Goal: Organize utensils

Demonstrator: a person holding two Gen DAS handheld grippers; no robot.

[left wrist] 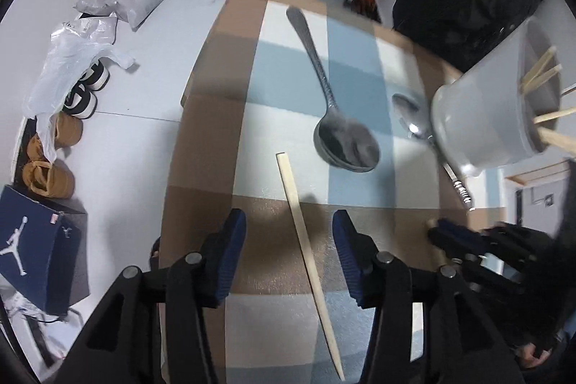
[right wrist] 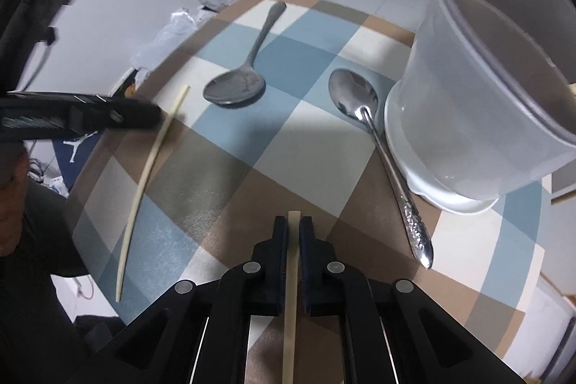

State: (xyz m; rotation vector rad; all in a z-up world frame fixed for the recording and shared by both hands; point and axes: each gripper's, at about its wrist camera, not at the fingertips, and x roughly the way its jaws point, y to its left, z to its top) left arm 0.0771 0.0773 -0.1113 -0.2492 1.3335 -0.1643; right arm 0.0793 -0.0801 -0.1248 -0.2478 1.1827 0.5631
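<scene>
**Some chopsticks in the tub, two chopsticks and two spoons left**

You are partway through. The white tub (left wrist: 486,117) at the far right of the checked table (right wrist: 223,175) already holds several chopsticks (left wrist: 540,71), standing up past its rim.

Your right gripper (right wrist: 293,222) has its jaws pinched tight on one chopstick (right wrist: 291,294), which runs back between the pads and pokes out just beyond the tips. It is low over the table, so I judge the lift to the tub is not yet made.

Your left gripper (left wrist: 289,222) stands partly open, its pads (left wrist: 234,225) on either side of the other loose chopstick (left wrist: 306,240) and not touching it. That stick lies flat on the table; closing on it looks like your next job there.

Still untouched: the big serving spoon (left wrist: 345,139) in the middle of the table, and the smaller spoon (right wrist: 354,96) lying just beside the tub's base, handle towards you. Both wait on the table, well apart from your jaws.
</scene>
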